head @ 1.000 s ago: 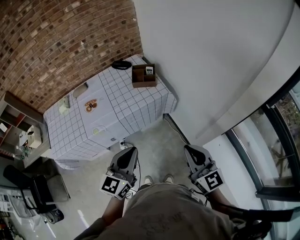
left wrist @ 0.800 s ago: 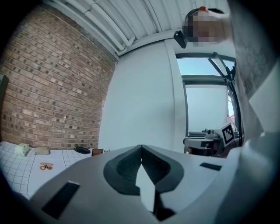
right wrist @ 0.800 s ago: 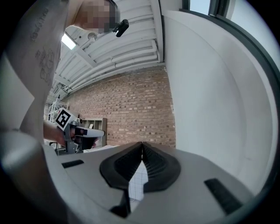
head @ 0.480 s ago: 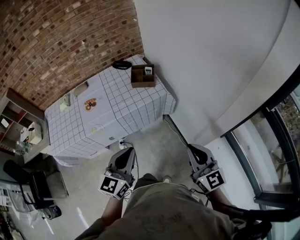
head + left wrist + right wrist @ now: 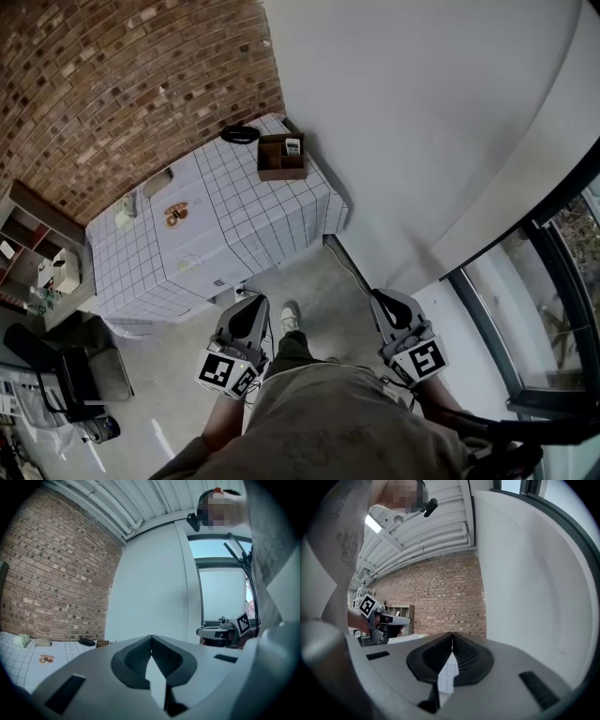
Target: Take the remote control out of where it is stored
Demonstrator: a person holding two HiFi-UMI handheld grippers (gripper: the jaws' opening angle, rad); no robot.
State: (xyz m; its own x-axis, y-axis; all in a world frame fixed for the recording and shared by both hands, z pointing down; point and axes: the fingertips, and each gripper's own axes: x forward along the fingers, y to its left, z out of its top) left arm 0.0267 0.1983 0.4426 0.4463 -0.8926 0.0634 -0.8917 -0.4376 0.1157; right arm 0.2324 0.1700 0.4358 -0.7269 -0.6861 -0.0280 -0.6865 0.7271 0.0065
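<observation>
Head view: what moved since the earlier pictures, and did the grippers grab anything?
One pale shoe has stepped forward toward the white grid-patterned table. Nothing was grabbed or let go: the left gripper and right gripper stay shut and empty, held low. The white remote control stays in its brown wooden box.

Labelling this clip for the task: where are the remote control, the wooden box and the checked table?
remote control (image 5: 292, 145): head view, its pale upper face.
wooden box (image 5: 281, 173): head view, its near wall.
checked table (image 5: 253, 204): head view, bare cloth top.
</observation>
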